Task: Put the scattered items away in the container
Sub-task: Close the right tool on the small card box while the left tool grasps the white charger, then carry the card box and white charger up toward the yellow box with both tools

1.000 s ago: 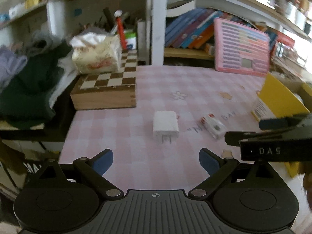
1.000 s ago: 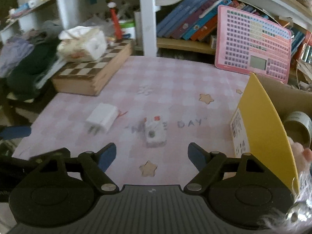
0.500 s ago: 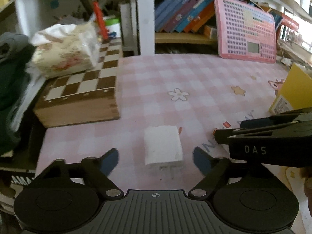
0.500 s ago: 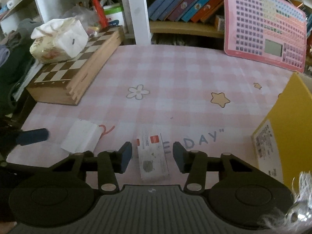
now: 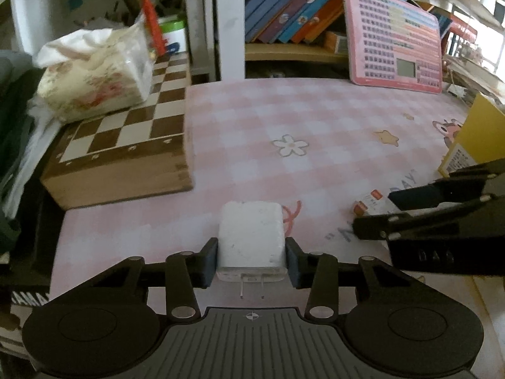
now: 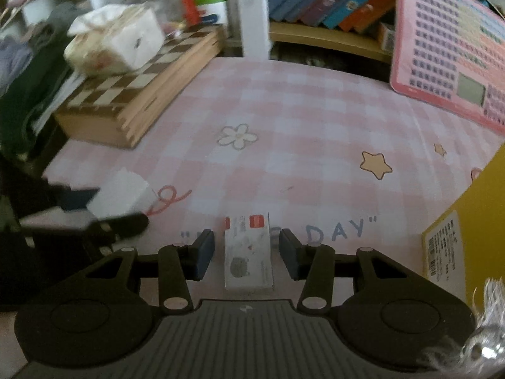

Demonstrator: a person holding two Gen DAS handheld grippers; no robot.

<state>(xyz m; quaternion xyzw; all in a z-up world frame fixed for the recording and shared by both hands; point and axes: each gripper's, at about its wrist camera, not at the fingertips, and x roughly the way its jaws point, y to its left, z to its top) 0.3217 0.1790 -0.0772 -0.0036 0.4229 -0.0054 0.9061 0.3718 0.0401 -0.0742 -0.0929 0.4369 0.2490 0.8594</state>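
A white plug charger [image 5: 251, 233] lies on the pink checked tablecloth [image 5: 315, 120], prongs toward the camera. My left gripper [image 5: 251, 263] is closing on it, and both blue pads press its sides. A small white box with red marks [image 6: 249, 268] lies between the fingers of my right gripper [image 6: 246, 251], with a narrow gap on each side, so that gripper stands open. In the left wrist view the right gripper's fingertips [image 5: 401, 195] straddle that box [image 5: 371, 203]. The charger [image 6: 123, 192] also shows at the left of the right wrist view. The yellow cardboard container [image 6: 473, 221] stands at the right.
A wooden chessboard box [image 5: 126, 158] with a tissue pack [image 5: 94, 72] on top sits at the left. A pink keypad board [image 5: 394, 38] leans on the bookshelf behind. Dark clothes [image 5: 12, 120] pile past the table's left edge. The two grippers are close side by side.
Both grippers moved forward and down over their items. The left jaws narrowed from wide onto the charger. The right jaws narrowed around the small box.
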